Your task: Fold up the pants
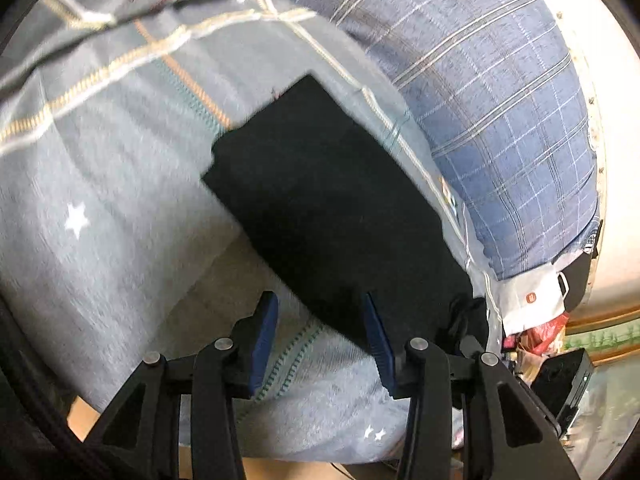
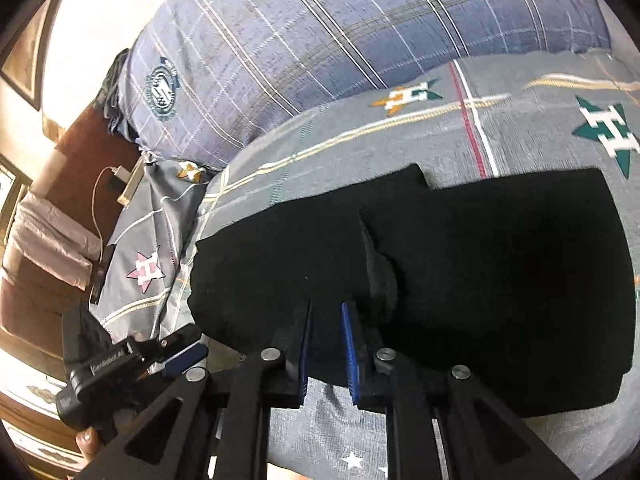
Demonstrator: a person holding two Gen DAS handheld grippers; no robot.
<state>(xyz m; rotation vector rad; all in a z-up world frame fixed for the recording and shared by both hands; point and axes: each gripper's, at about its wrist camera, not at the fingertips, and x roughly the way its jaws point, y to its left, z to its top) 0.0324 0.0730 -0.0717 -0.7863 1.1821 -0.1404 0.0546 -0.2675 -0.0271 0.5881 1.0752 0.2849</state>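
**Left wrist view: jaws parted at the pants' edge, right pair nearly closed**

Left wrist view shows the left gripper (image 1: 320,300) with its two blue-padded fingers (image 1: 264,340) standing well apart, nothing pinched between them. The right-hand finger lies against the near edge of the black pants (image 1: 320,200), while the left-hand finger sits over bare grey bedsheet (image 1: 100,220). Between the pads only sheet and the dark hem show. The pants run away from the tool as a flat black slab across the sheet, which carries small white stars and tan and white stripes. Beyond the sheet rises a blue plaid pillow (image 1: 480,100), and a red bag (image 1: 548,332) and a black box (image 1: 564,380) sit at the lower right edge.

From the right wrist view, the right gripper (image 2: 326,308) has its fingers (image 2: 350,344) drawn close, a narrow slit left between the pads. They sit at the near hem of the pants (image 2: 500,280), but whether any cloth is caught in that slit cannot be told against the black fabric. The pants lie folded on the bed, one layer lapping over another with a crease near the middle. Around them spreads the grey sheet (image 2: 400,140) with star emblems, then the blue plaid pillow (image 2: 320,40) behind. The left gripper (image 2: 176,356) shows at the lower left, beside the pants' edge.
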